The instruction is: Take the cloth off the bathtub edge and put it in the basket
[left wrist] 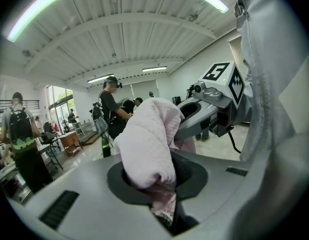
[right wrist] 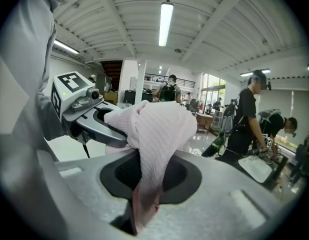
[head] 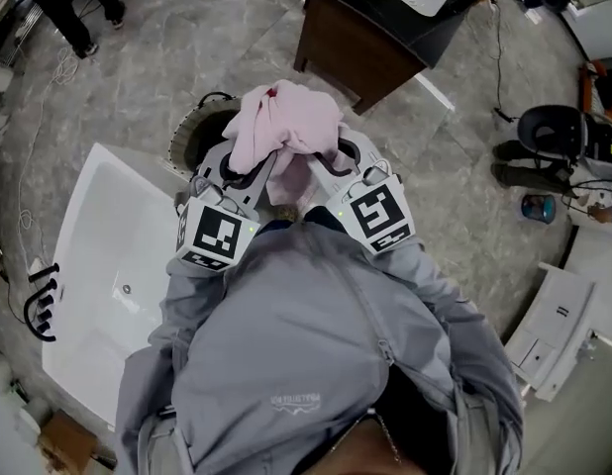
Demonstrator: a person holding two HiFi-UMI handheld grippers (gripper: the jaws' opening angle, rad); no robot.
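Cloth [head: 283, 122]: pink, quilted, judged light, limp, grippy; gathered folds make the best hold. Left hand-held gripper [head: 249, 169] and right hand-held gripper [head: 324, 163] are both clamped on it, off the bathtub [head: 88, 226], with the basket [head: 190, 127] partly beneath. It is bunched into a hump spanning gripper to gripper, with no clear long axis.

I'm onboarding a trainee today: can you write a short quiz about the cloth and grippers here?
1. How many grippers are shut on the pink cloth? A none, B one, C two.
2. Fill in: in the head view the white bathtub lies at the picture's ____ side.
3. True or false: the cloth lies draped over the bathtub's edge.
Key: 1 C, left gripper and right gripper both; 2 left; 3 false.
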